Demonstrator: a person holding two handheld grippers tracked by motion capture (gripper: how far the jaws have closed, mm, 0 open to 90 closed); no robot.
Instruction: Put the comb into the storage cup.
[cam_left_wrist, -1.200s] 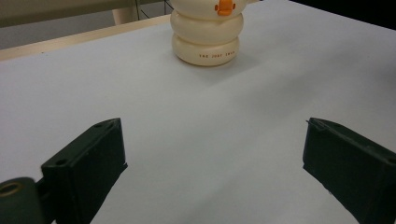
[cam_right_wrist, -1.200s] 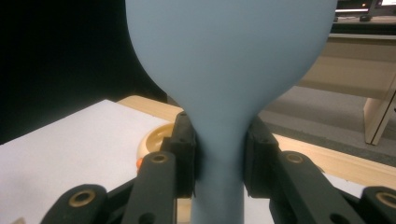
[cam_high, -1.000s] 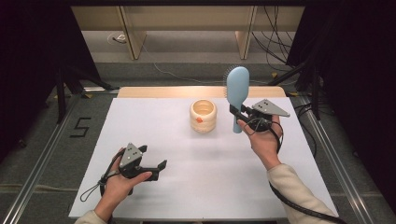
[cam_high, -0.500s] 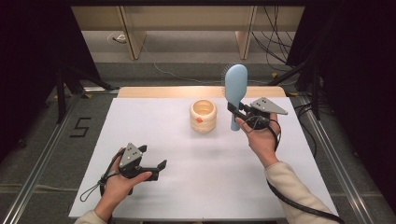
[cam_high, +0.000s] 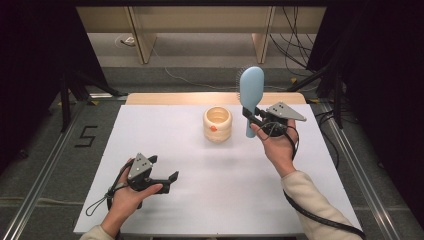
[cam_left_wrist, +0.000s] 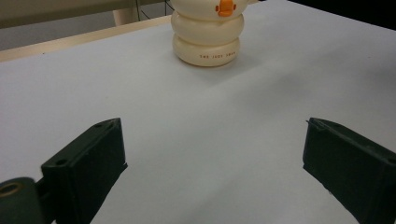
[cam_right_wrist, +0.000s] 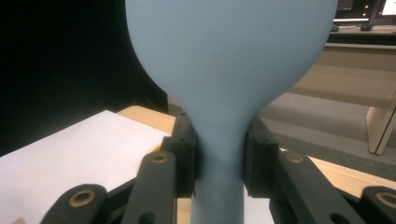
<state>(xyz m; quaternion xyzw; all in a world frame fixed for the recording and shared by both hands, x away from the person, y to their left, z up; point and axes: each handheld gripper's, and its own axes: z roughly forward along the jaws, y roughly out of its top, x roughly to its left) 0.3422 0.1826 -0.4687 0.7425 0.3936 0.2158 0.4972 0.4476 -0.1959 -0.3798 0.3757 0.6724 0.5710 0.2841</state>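
The right gripper (cam_high: 257, 119) was clamped on the neck of a light blue hairbrush (cam_high: 250, 92), held upright above the desk (cam_high: 225, 200) near its far right edge, beside a cream ringed cup (cam_high: 218, 124), while the left gripper (cam_high: 162, 177) hovered wide open and empty near the near left corner.

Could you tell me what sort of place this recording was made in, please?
Probably a lab recording rig: a white table between dark curtains, loose cables on the floor, and a taped "5".
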